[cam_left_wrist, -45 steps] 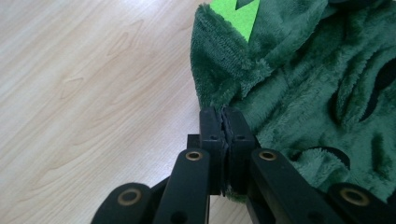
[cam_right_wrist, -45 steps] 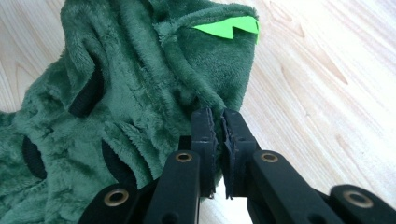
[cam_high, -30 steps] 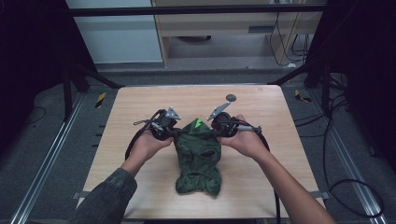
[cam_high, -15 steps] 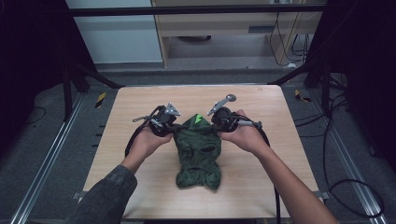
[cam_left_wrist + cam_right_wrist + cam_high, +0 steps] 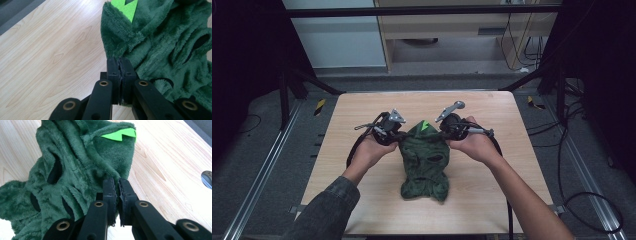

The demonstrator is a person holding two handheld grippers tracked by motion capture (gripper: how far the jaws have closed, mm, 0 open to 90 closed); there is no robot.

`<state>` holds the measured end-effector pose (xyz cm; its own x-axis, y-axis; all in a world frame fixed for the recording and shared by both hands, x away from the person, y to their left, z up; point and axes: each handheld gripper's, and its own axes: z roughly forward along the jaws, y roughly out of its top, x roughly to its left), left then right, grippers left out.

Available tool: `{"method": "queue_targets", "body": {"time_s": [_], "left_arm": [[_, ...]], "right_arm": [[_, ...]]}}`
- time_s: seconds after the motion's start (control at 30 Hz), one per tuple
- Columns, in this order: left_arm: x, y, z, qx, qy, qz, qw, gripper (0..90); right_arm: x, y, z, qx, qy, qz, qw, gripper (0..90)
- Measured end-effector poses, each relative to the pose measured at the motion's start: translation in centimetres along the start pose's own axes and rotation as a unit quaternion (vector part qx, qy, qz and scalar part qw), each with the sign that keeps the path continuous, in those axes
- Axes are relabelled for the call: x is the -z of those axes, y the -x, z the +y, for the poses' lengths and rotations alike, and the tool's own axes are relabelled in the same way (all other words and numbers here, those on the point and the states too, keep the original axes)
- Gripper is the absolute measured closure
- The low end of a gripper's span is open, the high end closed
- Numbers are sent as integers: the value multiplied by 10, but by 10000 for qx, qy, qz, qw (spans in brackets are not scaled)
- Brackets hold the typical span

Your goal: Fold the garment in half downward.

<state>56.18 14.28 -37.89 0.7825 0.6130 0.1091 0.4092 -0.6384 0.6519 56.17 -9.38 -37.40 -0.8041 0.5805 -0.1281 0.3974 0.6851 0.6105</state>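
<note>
A dark green plush garment (image 5: 424, 160) with several openings lies crumpled on the middle of the wooden table (image 5: 362, 105). A bright green felt spike (image 5: 424, 125) marks its far end. My left gripper (image 5: 399, 136) is shut on the garment's left upper edge; in the left gripper view the jaws (image 5: 121, 62) pinch the fleece (image 5: 162, 45) just below the spike (image 5: 125, 6). My right gripper (image 5: 443, 134) is shut on the right upper edge, its jaws (image 5: 117, 182) closed on a fold of the fleece (image 5: 75, 165) near the spike (image 5: 117, 135).
A dark round spot (image 5: 207, 178) sits on the tabletop at the right edge of the right gripper view. Yellow-black pieces (image 5: 319, 106) (image 5: 534, 103) lie on the floor beside the table's far corners. Cables (image 5: 582, 150) run over the floor at the right.
Both grippers have moved slightly toward the table's far edge, drawing the garment's top end with them. Both stay closed on it.
</note>
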Motion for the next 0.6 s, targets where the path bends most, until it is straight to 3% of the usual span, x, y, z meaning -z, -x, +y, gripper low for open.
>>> {"method": "queue_targets", "body": {"time_s": [0.13, 0.6], "left_arm": [[0, -2, 1, 48, 28, -66, 10000, 881], [-2, -9, 4, 131, 43, 24, 9999, 881]], "right_arm": [[-1, 0, 1, -26, 40, -36, 10000, 853], [-4, 3, 7, 31, -27, -99, 9999, 853]]}}
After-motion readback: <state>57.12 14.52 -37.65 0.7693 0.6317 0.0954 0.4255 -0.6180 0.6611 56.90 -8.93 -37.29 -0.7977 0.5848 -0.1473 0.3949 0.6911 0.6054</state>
